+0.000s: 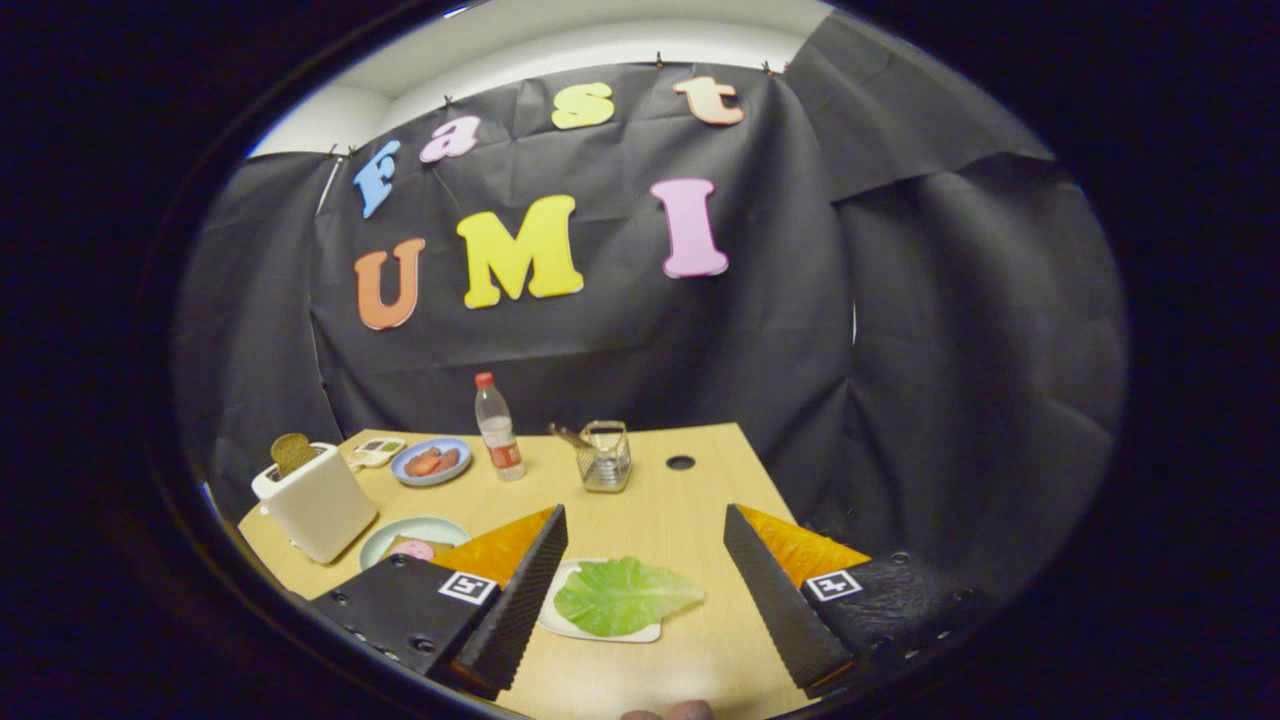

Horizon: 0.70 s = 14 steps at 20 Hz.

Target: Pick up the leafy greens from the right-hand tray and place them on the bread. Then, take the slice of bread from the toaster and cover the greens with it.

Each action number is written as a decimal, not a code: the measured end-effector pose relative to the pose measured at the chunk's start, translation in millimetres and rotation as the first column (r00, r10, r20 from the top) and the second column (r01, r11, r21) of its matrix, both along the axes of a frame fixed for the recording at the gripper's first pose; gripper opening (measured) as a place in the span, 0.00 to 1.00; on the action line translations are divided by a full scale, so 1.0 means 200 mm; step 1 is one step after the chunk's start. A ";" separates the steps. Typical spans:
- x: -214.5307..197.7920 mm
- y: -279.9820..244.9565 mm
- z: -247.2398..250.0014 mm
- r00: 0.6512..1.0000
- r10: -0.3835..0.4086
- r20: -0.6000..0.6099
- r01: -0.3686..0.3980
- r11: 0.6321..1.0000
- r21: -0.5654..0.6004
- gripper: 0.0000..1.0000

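Note:
A green leaf [622,594] lies on a white tray [560,622] on the wooden table, between my two fingers and nearer the left one. My gripper [645,524] is open, held above the table, touching nothing. To the left, beyond the left finger, a pale green plate [395,535] holds bread topped with a pink slice [412,549], partly hidden by that finger. A white toaster [313,500] stands further left with a slice of bread [292,452] sticking out of its slot.
At the back of the table stand a clear bottle with a red cap [497,427], a wire basket [605,457], a blue plate with food [431,461] and a small white dish [374,452]. A round hole [680,462] is in the tabletop. The table's right edge runs beside the right finger.

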<state>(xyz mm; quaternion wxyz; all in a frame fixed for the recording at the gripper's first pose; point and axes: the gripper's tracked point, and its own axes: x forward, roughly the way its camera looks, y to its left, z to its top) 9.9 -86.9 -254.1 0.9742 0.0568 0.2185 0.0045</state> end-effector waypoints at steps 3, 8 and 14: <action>0.07 -0.04 -0.24 0.998 -0.002 -0.067 0.004 1.000 0.025 0.96; 0.20 -0.13 -0.60 0.983 -0.019 -0.182 0.025 0.999 0.027 0.96; 0.22 -0.10 -0.77 0.968 -0.007 -0.251 0.009 1.000 0.009 0.96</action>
